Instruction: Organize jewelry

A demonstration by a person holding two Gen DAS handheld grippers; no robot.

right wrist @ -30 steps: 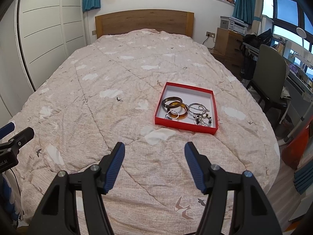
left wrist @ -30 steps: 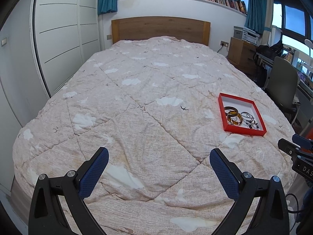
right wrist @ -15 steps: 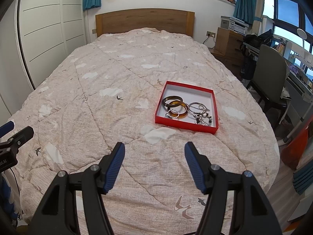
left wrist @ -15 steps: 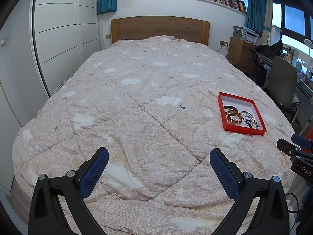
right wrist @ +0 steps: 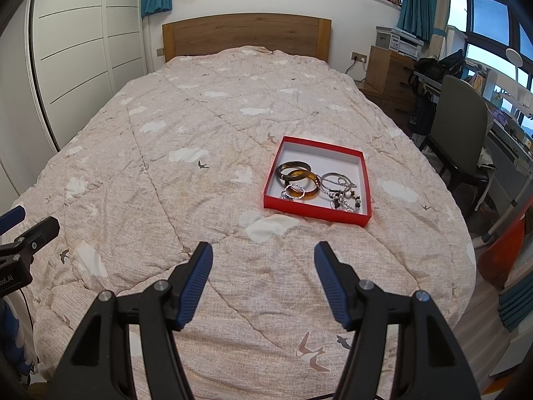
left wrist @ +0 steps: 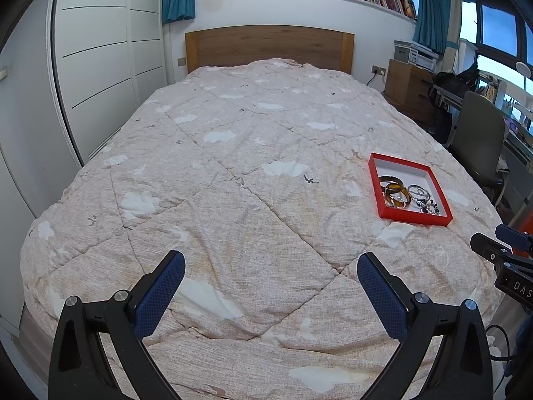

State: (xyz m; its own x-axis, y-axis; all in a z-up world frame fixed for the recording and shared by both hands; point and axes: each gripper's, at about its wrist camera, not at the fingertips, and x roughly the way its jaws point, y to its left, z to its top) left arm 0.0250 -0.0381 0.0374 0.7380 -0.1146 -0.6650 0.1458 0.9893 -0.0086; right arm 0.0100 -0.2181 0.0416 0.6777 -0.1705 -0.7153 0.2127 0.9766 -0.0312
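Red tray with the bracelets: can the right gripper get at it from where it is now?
Probably yes. The right gripper is open and empty, the red tray lies just ahead on the quilt, and nothing stands between them. The tray has no lid over the bracelets.

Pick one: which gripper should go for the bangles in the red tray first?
Right, probably. The red tray lies almost straight ahead of the right gripper, whose jaws are open. From the left gripper, also open and empty, the tray sits far off to the right, past the bangles.
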